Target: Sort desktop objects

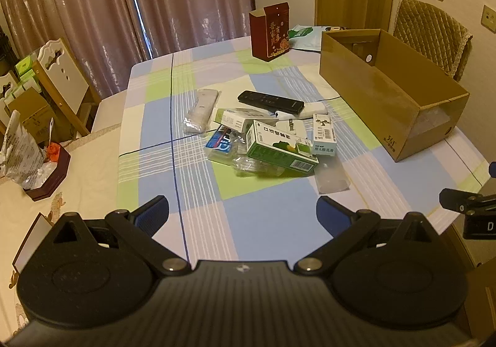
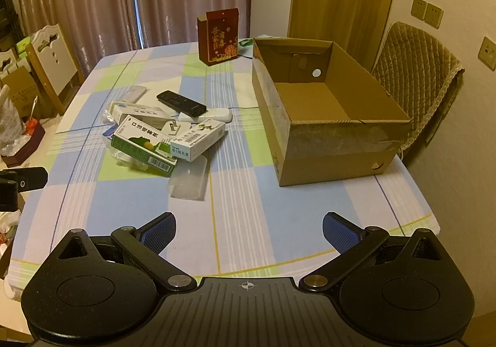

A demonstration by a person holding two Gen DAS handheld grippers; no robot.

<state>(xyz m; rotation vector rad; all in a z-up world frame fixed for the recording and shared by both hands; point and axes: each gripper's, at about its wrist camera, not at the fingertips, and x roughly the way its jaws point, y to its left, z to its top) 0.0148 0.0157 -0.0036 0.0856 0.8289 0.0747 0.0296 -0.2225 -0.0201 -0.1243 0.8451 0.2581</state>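
Note:
A pile of small objects lies mid-table: a green medicine box (image 1: pixel 280 145) (image 2: pixel 145 144), a white box (image 1: pixel 324 134) (image 2: pixel 198 139), a black remote (image 1: pixel 270 101) (image 2: pixel 181 103), a wrapped remote (image 1: pixel 201 111), a white charger (image 2: pixel 175 128) and clear plastic packs (image 2: pixel 189 179). An open, empty cardboard box (image 1: pixel 384 92) (image 2: pixel 325 117) stands to the right. My left gripper (image 1: pixel 242 213) is open and empty above the near table. My right gripper (image 2: pixel 249 230) is open and empty, near the front edge.
A dark red carton (image 1: pixel 270 32) (image 2: pixel 218 35) stands at the far side of the checked tablecloth (image 1: pixel 161 136). Chairs stand at the left (image 1: pixel 62 77) and behind the cardboard box (image 2: pixel 415 68). A small red tray with clutter (image 1: pixel 46 173) sits at the left.

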